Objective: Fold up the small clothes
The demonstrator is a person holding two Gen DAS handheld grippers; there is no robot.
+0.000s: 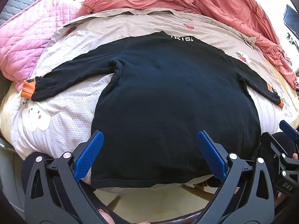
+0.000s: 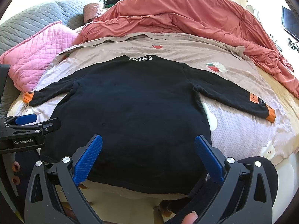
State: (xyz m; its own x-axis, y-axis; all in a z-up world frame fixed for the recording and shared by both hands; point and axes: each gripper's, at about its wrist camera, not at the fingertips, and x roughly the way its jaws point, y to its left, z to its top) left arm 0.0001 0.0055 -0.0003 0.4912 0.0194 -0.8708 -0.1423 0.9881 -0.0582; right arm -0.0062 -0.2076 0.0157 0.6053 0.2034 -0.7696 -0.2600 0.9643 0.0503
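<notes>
- Salmon-red, the rumpled duvet (image 2: 186,16) was heaped across the far side of the bed, behind everything else.
- Beneath my work lay a pale mauve bed cover (image 1: 130,26) printed with strawberries and little white cartoon figures; it was spread fairly flat over the near half of the bed.
- On that cover lay the black sweatshirt (image 1: 168,93), spread out flat with its hem toward me at the near edge of the bed and its neck away from me; white lettering showed at the neckline.
- Both sleeves were stretched out sideways, each ending in an orange cuff (image 2: 271,114), and the one on my right carried an orange patch near the cuff.
- A pink quilted pillow (image 2: 37,52) sat at the far left, near the left cuff, with a grey quilted blanket (image 2: 37,18) behind it.
- My left tool (image 1: 150,153) hovered over the hem with its blue pads spread wide and nothing between them; the left pad (image 1: 89,155) sat over the left edge of the shirt body.
- My right tool (image 2: 148,155) was likewise spread wide and empty over the hem, a little to the right of the other; whether either tool touched the cloth I could not tell.
- At the far right edge a dark screen (image 2: 291,24) was just visible.
</notes>
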